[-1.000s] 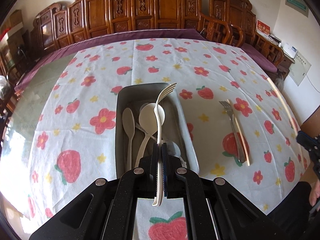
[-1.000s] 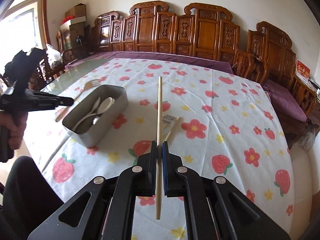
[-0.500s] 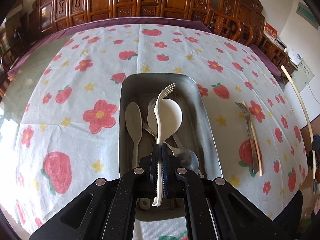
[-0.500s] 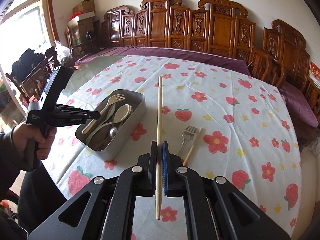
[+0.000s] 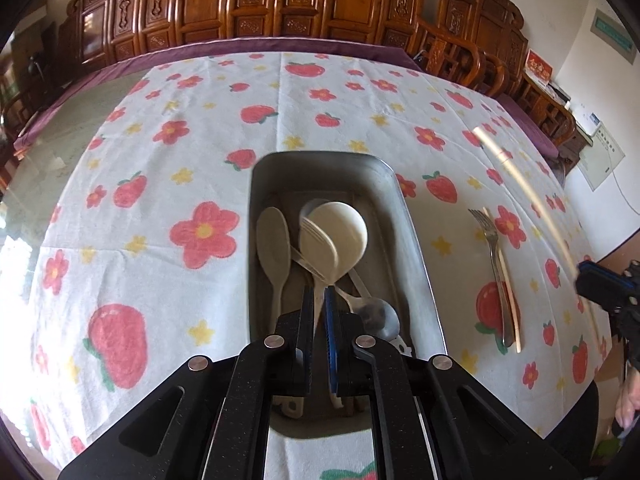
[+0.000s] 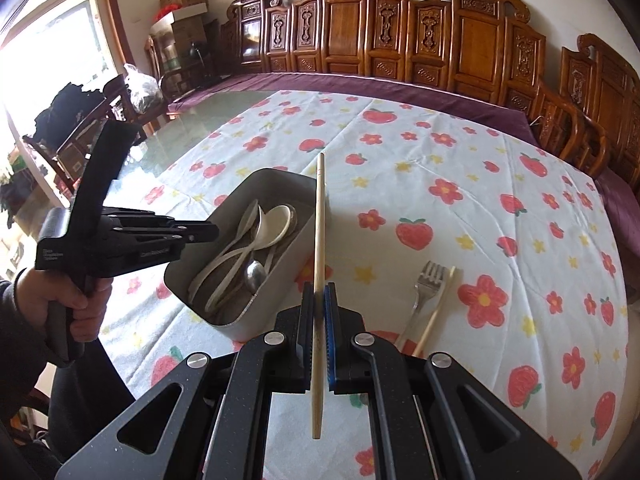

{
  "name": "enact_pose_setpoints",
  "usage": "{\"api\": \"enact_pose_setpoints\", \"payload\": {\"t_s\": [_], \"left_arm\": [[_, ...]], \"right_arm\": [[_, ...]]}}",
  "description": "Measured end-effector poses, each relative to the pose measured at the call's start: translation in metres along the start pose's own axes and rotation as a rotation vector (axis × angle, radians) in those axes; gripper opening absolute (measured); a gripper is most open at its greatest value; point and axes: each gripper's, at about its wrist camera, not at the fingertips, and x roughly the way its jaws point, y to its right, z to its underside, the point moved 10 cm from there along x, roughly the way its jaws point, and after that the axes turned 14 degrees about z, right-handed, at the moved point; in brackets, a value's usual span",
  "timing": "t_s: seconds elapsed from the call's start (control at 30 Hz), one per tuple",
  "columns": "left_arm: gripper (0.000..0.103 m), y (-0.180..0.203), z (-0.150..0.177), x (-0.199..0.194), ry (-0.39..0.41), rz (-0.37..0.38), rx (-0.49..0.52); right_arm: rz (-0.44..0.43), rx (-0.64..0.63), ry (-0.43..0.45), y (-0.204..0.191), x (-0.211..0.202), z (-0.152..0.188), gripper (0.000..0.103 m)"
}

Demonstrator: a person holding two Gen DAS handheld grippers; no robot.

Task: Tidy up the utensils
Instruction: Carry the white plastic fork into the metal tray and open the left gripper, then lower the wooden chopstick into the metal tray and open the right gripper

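Observation:
A grey metal tray (image 5: 416, 248) holds white spoons and a metal spoon (image 5: 376, 314). My left gripper (image 5: 319, 296) hangs over the tray's near end with its jaws slightly parted. A white plastic fork (image 5: 320, 236), blurred by motion, drops from it onto the spoons. My right gripper (image 6: 319, 292) is shut on a wooden chopstick (image 6: 319, 240), held upright in the air just right of the tray (image 6: 280, 264). A metal fork (image 6: 426, 288) and a second chopstick (image 6: 436, 308) lie side by side on the cloth, right of the tray.
The table has a white cloth with strawberries and flowers (image 5: 200, 236) over a glass top. Carved wooden chairs (image 6: 400, 40) line the far edge and the right side. The left gripper and the hand holding it (image 6: 120, 240) show at the left of the right wrist view.
My left gripper has lowered over the tray and opened, letting go of the white fork, which falls among the spoons. My right gripper has carried the chopstick closer to the tray.

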Motion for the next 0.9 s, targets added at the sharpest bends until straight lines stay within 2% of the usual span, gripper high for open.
{"api": "enact_pose_setpoints", "payload": {"t_s": [0.33,0.57,0.9], "left_arm": [[0.005,-0.018,-0.009,-0.067,0.105,-0.056,0.019],[0.005,-0.025,-0.008,-0.093,0.138,-0.088,0.036],[0.006,-0.028,0.002,-0.117,0.171,-0.087,0.032]], "right_arm": [[-0.105,0.038,-0.035,-0.048,0.027,-0.023,0.006],[-0.150,0.068,-0.097,-0.076,0.053,-0.027,0.006],[-0.105,0.113,-0.181,-0.093,0.096,-0.024,0.006]]}}
